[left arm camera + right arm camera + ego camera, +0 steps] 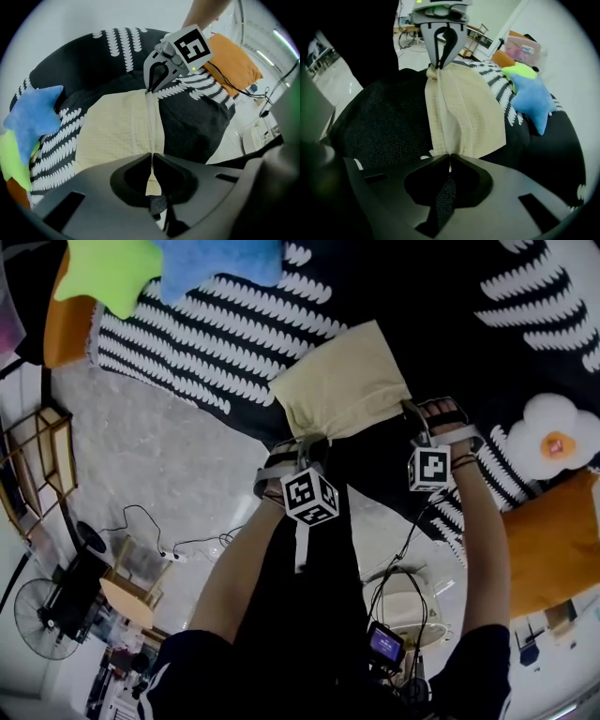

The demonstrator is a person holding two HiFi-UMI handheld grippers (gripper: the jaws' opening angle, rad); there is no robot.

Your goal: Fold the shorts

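Note:
Cream shorts (339, 381) lie flat on a black blanket with white dashes (206, 334). Both grippers hold the near waistband edge, one at each corner. In the head view my left gripper (300, 444) sits at the left corner and my right gripper (413, 416) at the right corner. The left gripper view shows my left gripper (152, 155) shut on the shorts (122, 126), with the right gripper (152, 88) pinching the far end. In the right gripper view my right gripper (449, 157) is shut on the shorts (461, 112), opposite the left gripper (439, 64).
A blue star cushion (220, 263) and a green one (108, 273) lie beyond the shorts at the blanket's far left. A fried-egg cushion (553, 442) and an orange cushion (553, 540) sit at the right. Cables (178, 545) and a fan (42, 615) are on the floor.

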